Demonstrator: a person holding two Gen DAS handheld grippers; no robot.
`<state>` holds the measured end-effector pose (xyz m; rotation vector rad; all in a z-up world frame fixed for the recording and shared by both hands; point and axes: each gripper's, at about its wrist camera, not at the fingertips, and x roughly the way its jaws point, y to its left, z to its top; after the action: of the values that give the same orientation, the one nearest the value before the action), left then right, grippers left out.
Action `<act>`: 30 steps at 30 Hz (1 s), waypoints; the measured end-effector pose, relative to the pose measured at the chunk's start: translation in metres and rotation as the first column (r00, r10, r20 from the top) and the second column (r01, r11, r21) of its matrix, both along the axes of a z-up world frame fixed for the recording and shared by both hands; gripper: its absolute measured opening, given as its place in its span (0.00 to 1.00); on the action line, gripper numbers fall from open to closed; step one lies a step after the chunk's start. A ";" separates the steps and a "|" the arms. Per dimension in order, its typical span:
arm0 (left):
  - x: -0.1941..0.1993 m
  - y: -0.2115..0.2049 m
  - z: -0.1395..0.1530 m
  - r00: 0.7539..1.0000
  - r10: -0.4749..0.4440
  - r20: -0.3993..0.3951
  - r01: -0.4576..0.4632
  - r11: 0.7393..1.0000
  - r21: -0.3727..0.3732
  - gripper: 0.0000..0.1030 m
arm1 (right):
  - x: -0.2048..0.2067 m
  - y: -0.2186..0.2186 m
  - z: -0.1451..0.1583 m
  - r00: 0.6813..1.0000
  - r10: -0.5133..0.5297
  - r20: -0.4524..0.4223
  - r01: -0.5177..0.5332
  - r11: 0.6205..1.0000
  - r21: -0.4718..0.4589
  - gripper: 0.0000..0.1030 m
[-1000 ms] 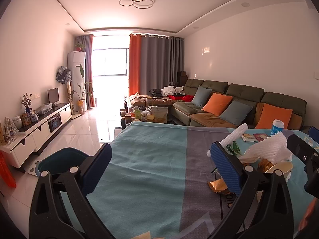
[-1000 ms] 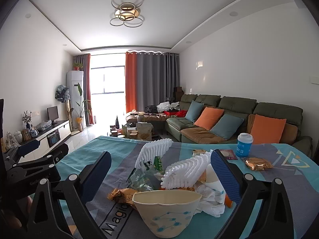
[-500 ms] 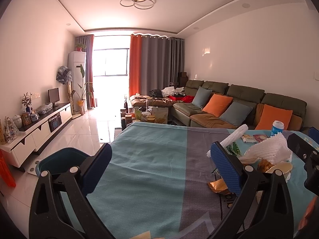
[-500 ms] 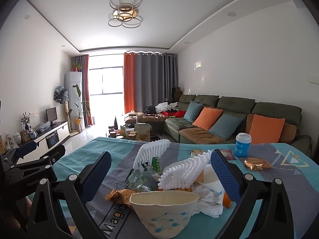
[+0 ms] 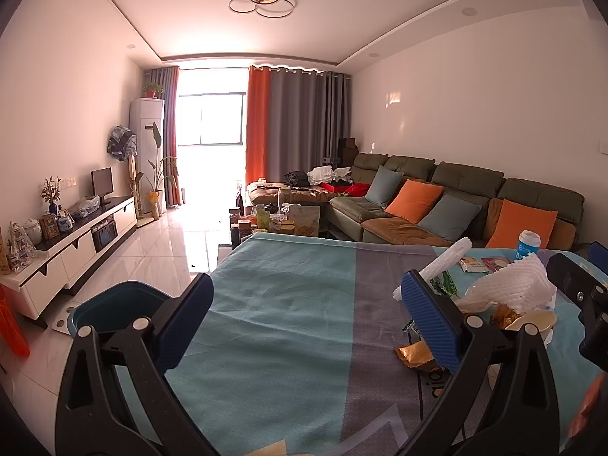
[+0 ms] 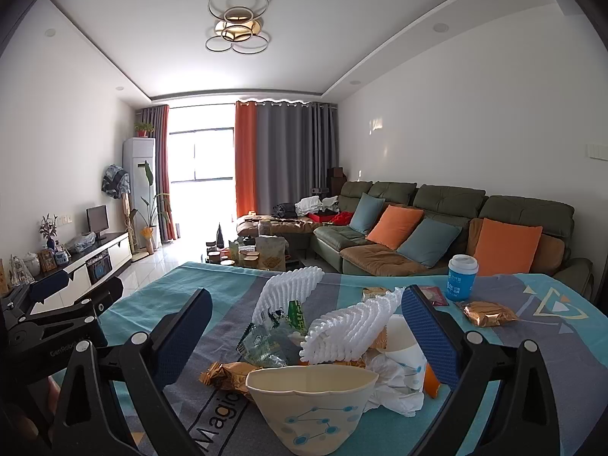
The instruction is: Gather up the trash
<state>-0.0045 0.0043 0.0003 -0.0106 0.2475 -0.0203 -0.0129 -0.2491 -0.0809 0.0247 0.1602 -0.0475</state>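
A heap of trash lies on the teal and grey tablecloth (image 6: 532, 345): a crumpled paper cup (image 6: 311, 402), two white foam nets (image 6: 349, 330), green wrappers (image 6: 273, 334), a gold wrapper (image 6: 224, 374) and white tissue (image 6: 395, 380). My right gripper (image 6: 304, 326) is open, its jaws standing on either side of the heap just above the cup. My left gripper (image 5: 304, 315) is open over bare cloth, left of the heap, with the foam net (image 5: 513, 288) and gold wrapper (image 5: 414, 353) beside its right finger. A dark blue bin (image 5: 114, 307) stands on the floor by the table's left edge.
A blue lidded cup (image 6: 461, 277), a gold snack packet (image 6: 488, 313) and small sachets (image 5: 482, 264) lie further back on the table. Beyond are a green sofa (image 6: 437, 224) with cushions, a cluttered coffee table (image 6: 258, 250) and a white TV cabinet (image 5: 76, 239).
The right gripper has drifted slightly forward and down towards the heap, so the cup sits a little higher in its view. The left gripper has barely moved.
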 end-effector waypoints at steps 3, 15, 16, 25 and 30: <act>0.000 -0.001 -0.001 1.000 -0.002 0.000 0.002 1.000 -0.001 0.95 | 0.000 -0.001 -0.001 1.000 -0.001 0.001 0.001 1.000 0.000 0.94; 0.000 -0.001 -0.001 1.000 -0.005 -0.002 0.005 1.000 -0.005 0.95 | 0.000 -0.001 -0.001 1.000 0.001 0.001 -0.001 1.000 -0.001 0.94; 0.000 -0.002 -0.001 1.000 -0.006 -0.002 0.006 1.000 -0.007 0.95 | 0.000 -0.002 -0.002 1.000 0.001 0.001 -0.001 1.000 0.000 0.94; -0.001 -0.002 -0.001 1.000 -0.009 -0.001 0.009 1.000 -0.011 0.95 | 0.000 -0.004 -0.002 1.000 0.002 0.001 -0.002 1.000 0.002 0.94; -0.001 -0.002 -0.001 1.000 -0.010 -0.001 0.010 1.000 -0.012 0.95 | -0.002 -0.003 -0.001 1.000 0.000 0.005 0.000 1.000 0.001 0.94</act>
<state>-0.0056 0.0022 -0.0003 -0.0213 0.2484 -0.0318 -0.0147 -0.2519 -0.0821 0.0257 0.1550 -0.0473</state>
